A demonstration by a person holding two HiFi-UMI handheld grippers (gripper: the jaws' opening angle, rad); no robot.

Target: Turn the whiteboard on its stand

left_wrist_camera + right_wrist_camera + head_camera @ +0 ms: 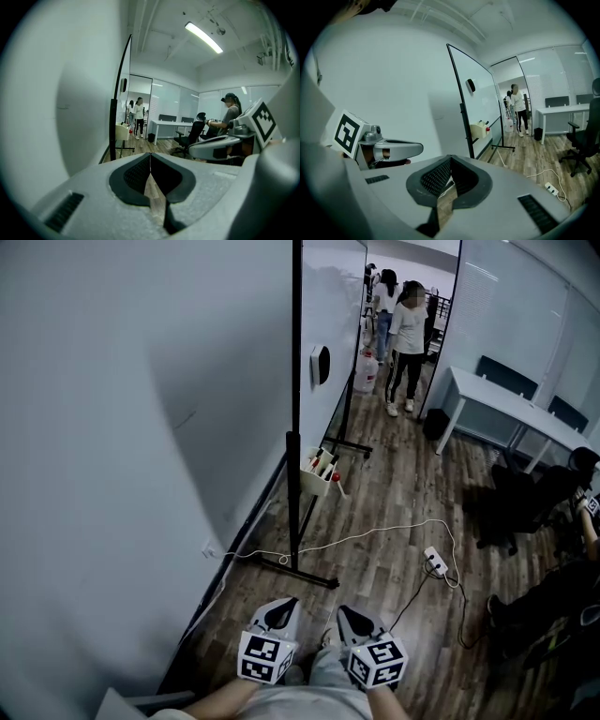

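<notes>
The whiteboard (330, 306) stands edge-on ahead of me in a black frame on a wheeled stand (309, 574), close beside the wall. A black eraser (320, 365) sticks to its face, and a tray with markers (318, 475) hangs low on it. In the right gripper view the whiteboard (480, 103) shows its white face; in the left gripper view the whiteboard (113, 126) is only a thin black edge. My left gripper (284, 606) and right gripper (347, 614) hang side by side near my body, both shut and empty, well short of the board. Left gripper (150, 155), right gripper (450, 162).
A grey wall (141, 427) runs along the left. A white cable and power strip (435, 562) lie on the wood floor. A white desk (506, 404) and black office chair (525, 502) are to the right. People (408, 329) stand at the far end.
</notes>
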